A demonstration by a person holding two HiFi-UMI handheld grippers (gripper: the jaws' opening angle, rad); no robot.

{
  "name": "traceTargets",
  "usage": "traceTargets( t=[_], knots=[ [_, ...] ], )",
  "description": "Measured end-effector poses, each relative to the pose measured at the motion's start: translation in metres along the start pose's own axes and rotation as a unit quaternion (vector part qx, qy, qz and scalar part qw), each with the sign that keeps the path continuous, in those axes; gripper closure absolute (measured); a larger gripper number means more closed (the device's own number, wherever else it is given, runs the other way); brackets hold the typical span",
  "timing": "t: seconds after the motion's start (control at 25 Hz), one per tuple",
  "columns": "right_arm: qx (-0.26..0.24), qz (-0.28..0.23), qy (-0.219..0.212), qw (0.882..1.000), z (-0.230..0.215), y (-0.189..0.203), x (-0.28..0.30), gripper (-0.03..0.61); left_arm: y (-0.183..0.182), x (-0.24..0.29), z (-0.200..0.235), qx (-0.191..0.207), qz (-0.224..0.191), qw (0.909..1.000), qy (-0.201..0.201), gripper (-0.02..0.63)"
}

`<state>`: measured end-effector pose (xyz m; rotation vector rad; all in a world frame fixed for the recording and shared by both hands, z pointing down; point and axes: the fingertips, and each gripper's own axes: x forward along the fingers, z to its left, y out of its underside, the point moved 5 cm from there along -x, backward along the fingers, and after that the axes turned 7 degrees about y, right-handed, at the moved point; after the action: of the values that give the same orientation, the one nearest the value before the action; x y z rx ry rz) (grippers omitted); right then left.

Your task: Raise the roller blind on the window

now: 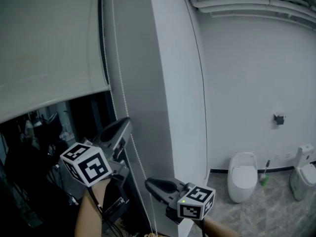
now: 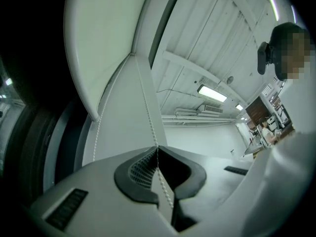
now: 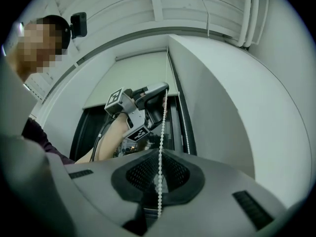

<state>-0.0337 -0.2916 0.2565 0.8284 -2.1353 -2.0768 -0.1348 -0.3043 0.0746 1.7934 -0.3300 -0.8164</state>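
Observation:
The pale roller blind [image 1: 49, 43] covers the upper part of the window; its bottom edge hangs above dark glass [image 1: 44, 147]. A white bead chain [image 1: 120, 90] runs down the window's right side. My left gripper [image 1: 127, 124] is the upper one, shut on the bead chain [image 2: 145, 102], which passes between its closed jaws [image 2: 158, 149]. A second strand [image 2: 96, 132] hangs free to its left. Lower down, my right gripper [image 1: 148, 183] is shut on the same chain [image 3: 162, 122], pinched at its tips [image 3: 160, 154]. The right gripper view shows the left gripper [image 3: 160, 89] above on the chain.
A white wall pillar [image 1: 168, 83] stands right beside the chain. Beyond it is a tiled room with a white toilet [image 1: 243, 174], a green brush [image 1: 265, 177] and another fixture [image 1: 303, 174]. Pipes [image 1: 237, 4] run under the ceiling.

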Motion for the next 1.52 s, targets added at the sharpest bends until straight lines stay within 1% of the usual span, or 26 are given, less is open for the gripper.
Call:
traceTargets(
  t=[0.12, 0.24, 0.36, 0.48, 0.56, 0.68, 0.92, 1.04, 1.12, 1.24, 1.36, 1.44, 1.52],
  knots=[
    [0.017, 0.004, 0.002, 1.0, -0.009, -0.006, -0.005, 0.56, 0.0, -0.006, 0.002, 0.014, -0.004, 0.9998, -0.014, 0.598],
    [0.035, -0.024, 0.009, 0.999, -0.02, -0.024, -0.005, 0.558, 0.01, -0.013, 0.002, 0.024, 0.006, 0.9996, -0.015, 0.598],
    [0.028, -0.048, 0.005, 0.998, -0.023, -0.061, 0.001, 0.549, 0.023, -0.017, -0.001, 0.02, 0.015, 0.9996, -0.014, 0.598],
    [0.012, -0.065, -0.005, 0.998, -0.023, -0.092, 0.009, 0.527, 0.049, -0.026, -0.006, 0.008, 0.019, 0.9997, -0.014, 0.598],
    [0.004, -0.074, -0.012, 0.997, -0.022, -0.106, 0.017, 0.508, 0.069, -0.033, -0.01, 0.005, 0.023, 0.9997, -0.011, 0.598],
    [-0.009, -0.08, -0.021, 0.997, -0.017, -0.12, 0.032, 0.506, 0.092, -0.045, -0.019, 0.018, 0.029, 0.9994, -0.007, 0.598],
    [-0.015, -0.089, -0.046, 0.995, -0.002, -0.134, 0.049, 0.506, 0.133, -0.061, -0.046, 0.036, 0.054, 0.9979, -0.001, 0.598],
    [-0.024, -0.081, -0.053, 0.995, 0.005, -0.141, 0.066, 0.506, 0.144, -0.068, -0.045, 0.028, 0.064, 0.9976, 0.002, 0.598],
    [-0.03, -0.078, -0.051, 0.995, 0.007, -0.144, 0.076, 0.506, 0.148, -0.074, -0.044, 0.02, 0.063, 0.9978, 0.004, 0.598],
    [-0.034, -0.072, -0.044, 0.996, 0.008, -0.146, 0.083, 0.506, 0.15, -0.08, -0.054, 0.022, 0.068, 0.9974, 0.01, 0.598],
    [-0.042, -0.067, -0.032, 0.996, 0.011, -0.138, 0.083, 0.508, 0.163, -0.087, -0.059, 0.019, 0.074, 0.9969, 0.014, 0.598],
    [-0.047, -0.071, -0.02, 0.996, 0.007, -0.128, 0.084, 0.557, 0.176, -0.092, -0.051, 0.007, 0.07, 0.9974, 0.015, 0.598],
    [-0.057, -0.078, -0.014, 0.995, 0.005, -0.124, 0.086, 0.561, 0.18, -0.097, -0.045, -0.001, 0.065, 0.9978, 0.015, 0.598]
  ],
)
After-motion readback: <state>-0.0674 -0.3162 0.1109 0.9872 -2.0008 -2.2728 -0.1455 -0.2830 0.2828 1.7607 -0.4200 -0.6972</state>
